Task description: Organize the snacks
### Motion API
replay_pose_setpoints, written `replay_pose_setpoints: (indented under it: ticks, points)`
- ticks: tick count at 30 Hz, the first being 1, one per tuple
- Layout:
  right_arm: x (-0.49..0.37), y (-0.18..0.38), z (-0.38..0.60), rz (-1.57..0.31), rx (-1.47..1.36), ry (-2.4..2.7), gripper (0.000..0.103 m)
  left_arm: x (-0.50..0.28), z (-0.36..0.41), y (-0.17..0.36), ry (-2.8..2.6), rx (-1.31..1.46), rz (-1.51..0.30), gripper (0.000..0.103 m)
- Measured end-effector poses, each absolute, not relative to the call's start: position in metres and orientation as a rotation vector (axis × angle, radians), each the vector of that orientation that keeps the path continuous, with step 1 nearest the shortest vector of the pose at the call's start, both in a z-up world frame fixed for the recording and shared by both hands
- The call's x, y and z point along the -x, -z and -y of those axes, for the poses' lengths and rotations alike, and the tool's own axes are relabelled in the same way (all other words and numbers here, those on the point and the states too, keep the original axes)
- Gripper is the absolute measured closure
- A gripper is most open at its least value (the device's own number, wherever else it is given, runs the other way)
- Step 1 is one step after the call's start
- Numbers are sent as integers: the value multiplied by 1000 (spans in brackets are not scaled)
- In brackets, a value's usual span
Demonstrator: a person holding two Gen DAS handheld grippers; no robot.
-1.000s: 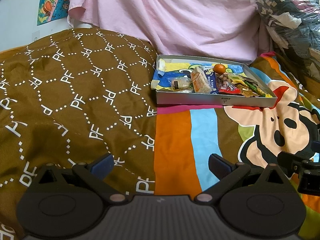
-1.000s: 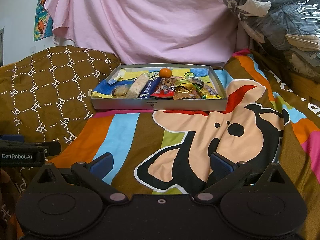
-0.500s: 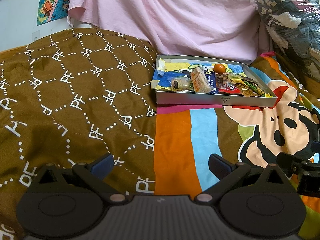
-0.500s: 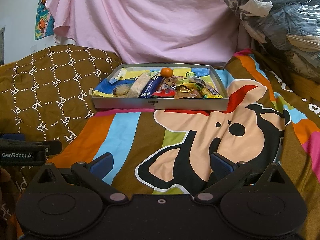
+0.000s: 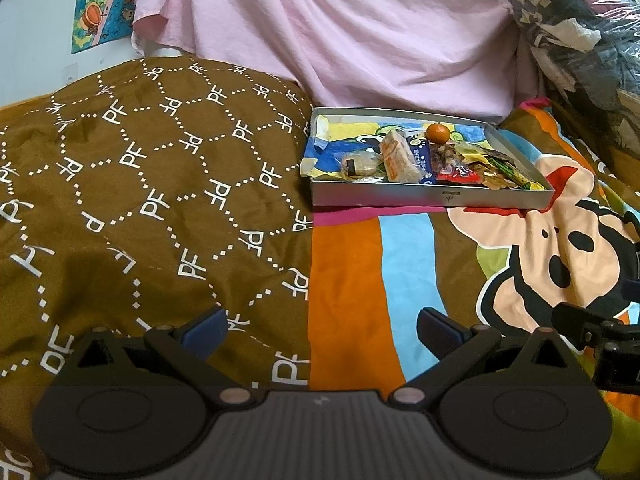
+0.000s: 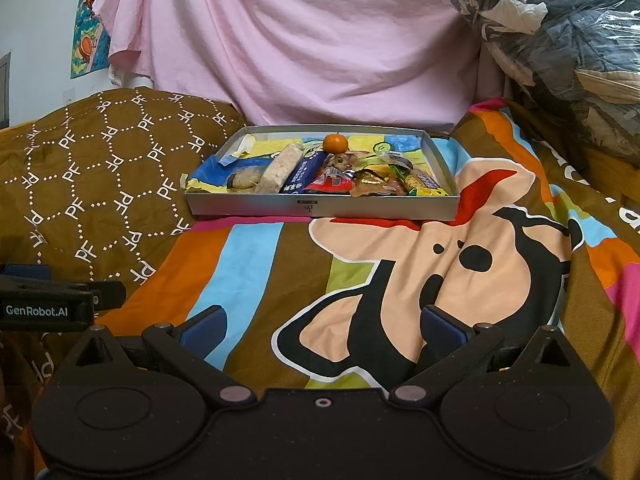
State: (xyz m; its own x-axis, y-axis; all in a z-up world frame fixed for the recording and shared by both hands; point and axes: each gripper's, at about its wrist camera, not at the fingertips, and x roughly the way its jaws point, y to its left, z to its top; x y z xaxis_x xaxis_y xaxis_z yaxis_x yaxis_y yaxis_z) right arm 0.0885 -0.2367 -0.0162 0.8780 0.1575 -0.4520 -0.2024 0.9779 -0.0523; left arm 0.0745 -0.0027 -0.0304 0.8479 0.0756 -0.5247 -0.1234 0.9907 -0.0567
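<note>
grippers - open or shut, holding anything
left gripper: open, holding nothing.
right gripper: open, holding nothing.

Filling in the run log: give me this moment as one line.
left claw: open, empty | right claw: open, empty | both over bedspread, short of tray | snacks, orange in tray | no contact
</note>
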Motion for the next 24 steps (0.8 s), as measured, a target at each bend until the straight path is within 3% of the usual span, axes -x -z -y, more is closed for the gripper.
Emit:
replay_pose_setpoints:
  ticks: [24]
  points:
    - [-91, 15, 233, -477, 118, -203, 1, -77, -1, 32, -136, 103, -571, 0]
